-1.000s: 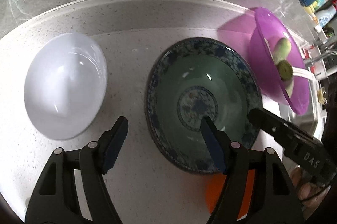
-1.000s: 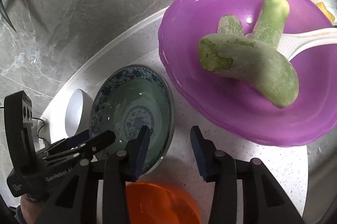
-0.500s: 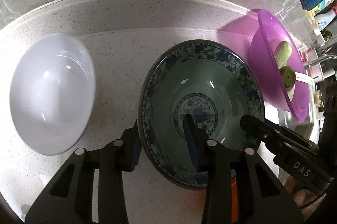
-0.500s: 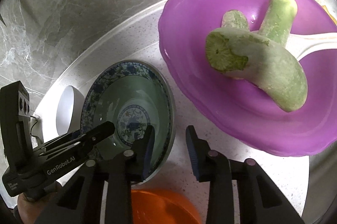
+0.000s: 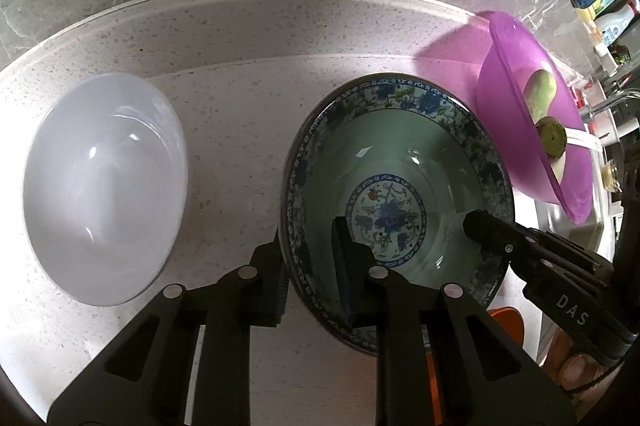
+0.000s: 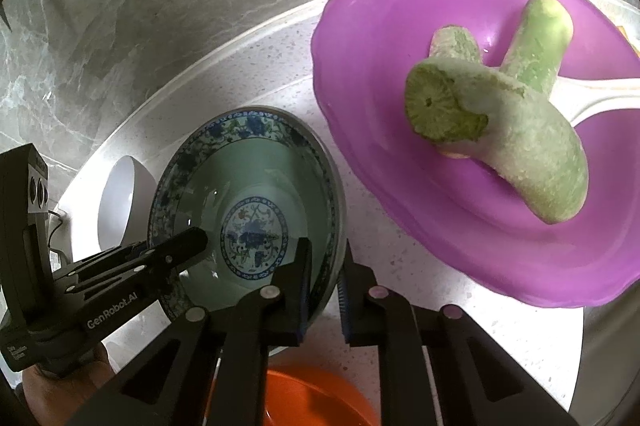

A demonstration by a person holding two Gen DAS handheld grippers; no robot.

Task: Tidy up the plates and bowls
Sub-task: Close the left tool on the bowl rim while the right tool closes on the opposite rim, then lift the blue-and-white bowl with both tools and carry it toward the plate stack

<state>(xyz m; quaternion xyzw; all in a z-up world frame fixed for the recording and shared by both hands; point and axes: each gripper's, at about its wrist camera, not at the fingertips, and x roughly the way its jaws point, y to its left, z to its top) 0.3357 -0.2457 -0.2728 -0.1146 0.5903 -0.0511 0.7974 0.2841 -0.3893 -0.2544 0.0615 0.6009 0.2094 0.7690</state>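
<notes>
— Where is the patterned bowl (image 5: pixel 396 186) sitting now?

— It is sitting on the speckled counter (image 5: pixel 240 106), and I am taking it as my landmark. The white bowl (image 5: pixel 104 186) is well apart from it on one side, the purple bowl (image 6: pixel 480 146) with the green vegetable pieces (image 6: pixel 500 146) is just beside it on the other, and an orange dish (image 6: pixel 316 406) is showing at its near edge.

— And the tongs?

— The left gripper (image 5: pixel 310 274) is closing on the near rim of the patterned bowl, one finger inside and one outside, and the pads look to be pressing the wall already. The right gripper (image 6: pixel 324 286) is clamped on the rim at the side toward the purple bowl, also one finger on each side of the wall.

— How will it be handling, do you think?

— I am judging it as glazed ceramic: stiff, rather heavy, slippery and easy to chip. The rim is the only place to take it, so two holds on it seem wise; one alone could be letting it tip.

— And the hands?

— Both are pointing steeply down at the bowl, and part of a hand (image 6: pixel 68 378) is showing behind the left tool.
</notes>
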